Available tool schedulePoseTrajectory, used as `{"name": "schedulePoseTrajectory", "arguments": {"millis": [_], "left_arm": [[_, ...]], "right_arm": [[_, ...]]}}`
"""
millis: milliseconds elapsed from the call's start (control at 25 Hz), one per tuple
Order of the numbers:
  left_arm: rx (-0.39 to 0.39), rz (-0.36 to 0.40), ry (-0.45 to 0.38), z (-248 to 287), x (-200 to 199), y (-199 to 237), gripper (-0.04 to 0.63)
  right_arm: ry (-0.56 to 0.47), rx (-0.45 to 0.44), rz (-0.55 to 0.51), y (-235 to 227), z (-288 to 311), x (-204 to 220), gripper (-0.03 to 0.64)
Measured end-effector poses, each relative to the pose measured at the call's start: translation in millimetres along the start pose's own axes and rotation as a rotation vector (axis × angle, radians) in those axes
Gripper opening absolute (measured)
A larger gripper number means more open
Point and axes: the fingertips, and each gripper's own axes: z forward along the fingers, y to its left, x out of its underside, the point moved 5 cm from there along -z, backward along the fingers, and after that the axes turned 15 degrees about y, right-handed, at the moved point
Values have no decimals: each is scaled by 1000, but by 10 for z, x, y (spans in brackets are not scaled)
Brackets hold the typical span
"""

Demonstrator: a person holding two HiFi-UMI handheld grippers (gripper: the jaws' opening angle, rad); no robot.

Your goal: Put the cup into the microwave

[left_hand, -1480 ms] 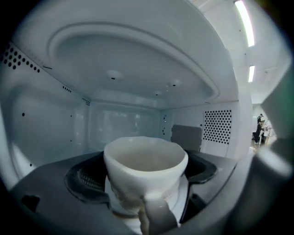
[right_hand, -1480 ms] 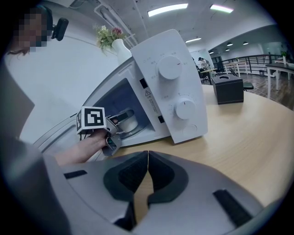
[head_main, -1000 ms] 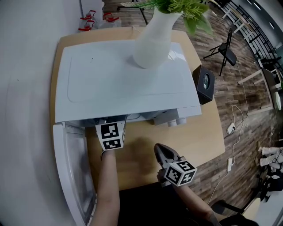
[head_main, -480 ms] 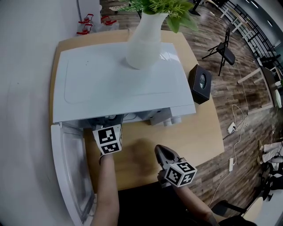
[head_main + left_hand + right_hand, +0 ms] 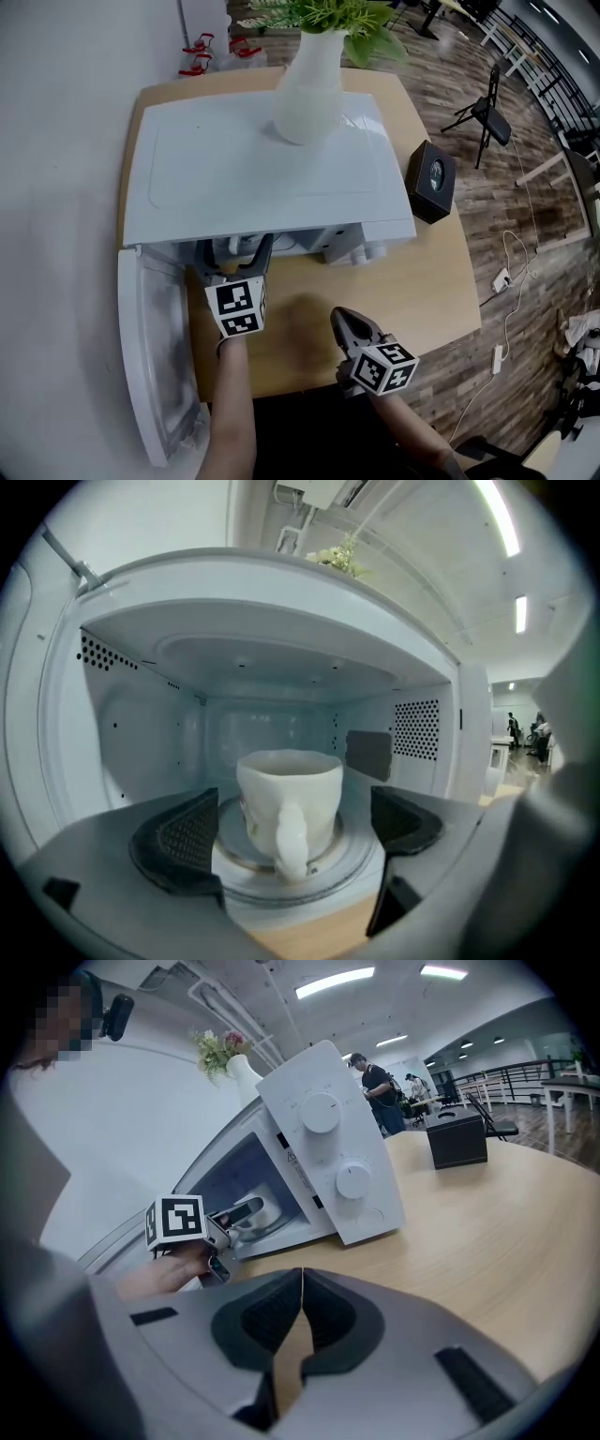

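While its jaws stand apart, the left gripper [image 5: 292,832] hangs at the mouth of the microwave [image 5: 281,592], a dark ribbed pad on either side of the cup [image 5: 286,789] and a clear gap between each pad and the cup's wall, so nothing is clamped. That cup is upright on the round glass turntable [image 5: 352,855] in the middle of the cavity; it is cream-white, thick-walled, with a slightly wavy rim and a chunky handle [image 5: 291,841] turned straight toward the gripper. Both perforated side walls and the cavity roof stand well away from it, and the turntable's edge shows all round its base. From the head view, the door [image 5: 150,347] is swung wide open on the person's left, lying alongside the left forearm, and the jaw tips sit just at the cavity's front edge. Off to the right, the right gripper [image 5: 300,1321] hovers over the wooden table [image 5: 412,281] with its jaws pressed together on nothing. Bare tabletop lies between it and the microwave's two-knob control panel [image 5: 337,1147]. A white vase [image 5: 307,94] of greenery stands on the microwave's top, and a black box [image 5: 429,181] rests on the table near its right side.
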Motion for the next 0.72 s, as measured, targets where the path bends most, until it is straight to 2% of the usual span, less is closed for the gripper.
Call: {"name": "schedulePoseTrajectory", "arguments": {"millis": [240, 360, 720], "left_arm": [[1, -55, -3, -232, 89, -60, 477], [8, -52, 11, -380, 162, -136, 477], [101, -92, 26, -807, 414, -461, 471]], "right_arm": [[-5, -29, -16, -15, -33, -24, -6], [-8, -39, -29, -49, -56, -19, -6], [-46, -54, -98, -166, -183, -38, -6]]}}
